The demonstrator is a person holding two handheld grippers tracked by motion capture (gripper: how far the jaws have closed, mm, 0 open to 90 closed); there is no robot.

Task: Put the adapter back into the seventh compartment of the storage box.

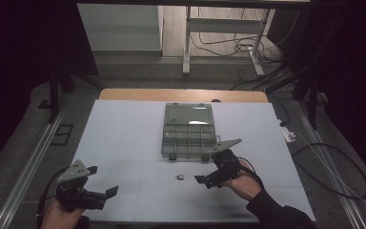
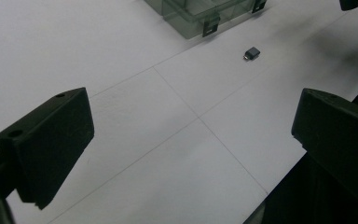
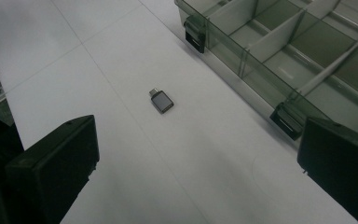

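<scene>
Adapter (image 1: 180, 177), small and dark, lies on our white surface (image 1: 124, 143), just toward six o'clock of the clear compartment box (image 1: 188, 131), apart from it. We hold our right gripper (image 1: 208, 180) close at the adapter's three o'clock, fingers (image 3: 56, 163) spread wide and empty. Our left gripper (image 1: 106, 194) sits well apart at about eight o'clock, its fingers (image 2: 46, 140) wide too, holding nothing.

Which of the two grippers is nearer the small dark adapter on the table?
The right gripper: its open jaws sit just beside the adapter, near the case. The left gripper waits farther off at the table's near-left.
</scene>
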